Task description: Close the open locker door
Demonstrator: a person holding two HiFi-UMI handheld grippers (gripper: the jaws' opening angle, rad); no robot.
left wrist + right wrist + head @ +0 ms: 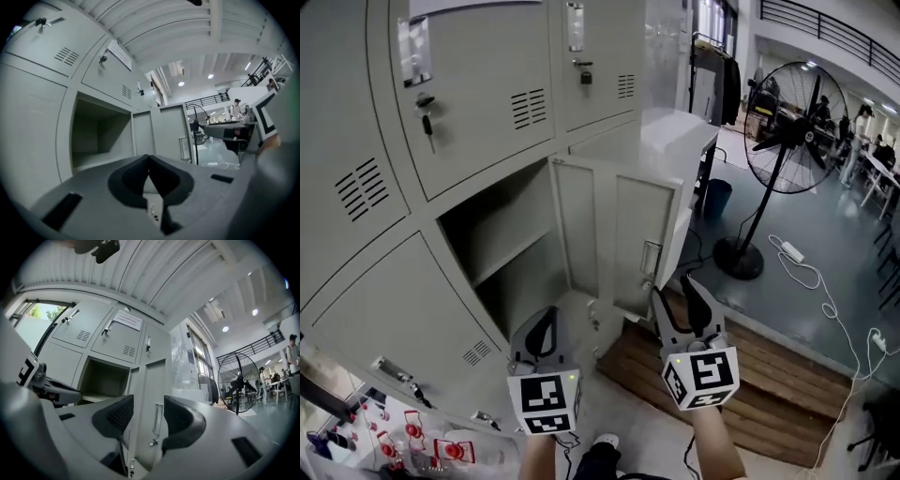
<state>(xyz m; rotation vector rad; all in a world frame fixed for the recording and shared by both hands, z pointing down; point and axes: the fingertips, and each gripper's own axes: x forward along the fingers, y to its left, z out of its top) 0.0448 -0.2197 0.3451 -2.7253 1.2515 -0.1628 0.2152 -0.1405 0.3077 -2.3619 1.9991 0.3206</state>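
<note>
Locker door stands swung out from the right edge of its open compartment in the grey locker bank. Right gripper hangs just beside the door's lower free edge, jaws wide apart, the door's handle showing between them. Left gripper, lower left, has jaws together on nothing.

Place: we're in a big industrial hall, a workshop floor with a locker corner;
Lockers: we've got a bank of grey steel lockers, keys hanging in the locks;
Fan: a tall pedestal fan stands on the smooth painted floor;
Overhead: we see a ribbed ceiling and a railed mezzanine;
Background: people at long tables; a power strip trails loose cable
</note>
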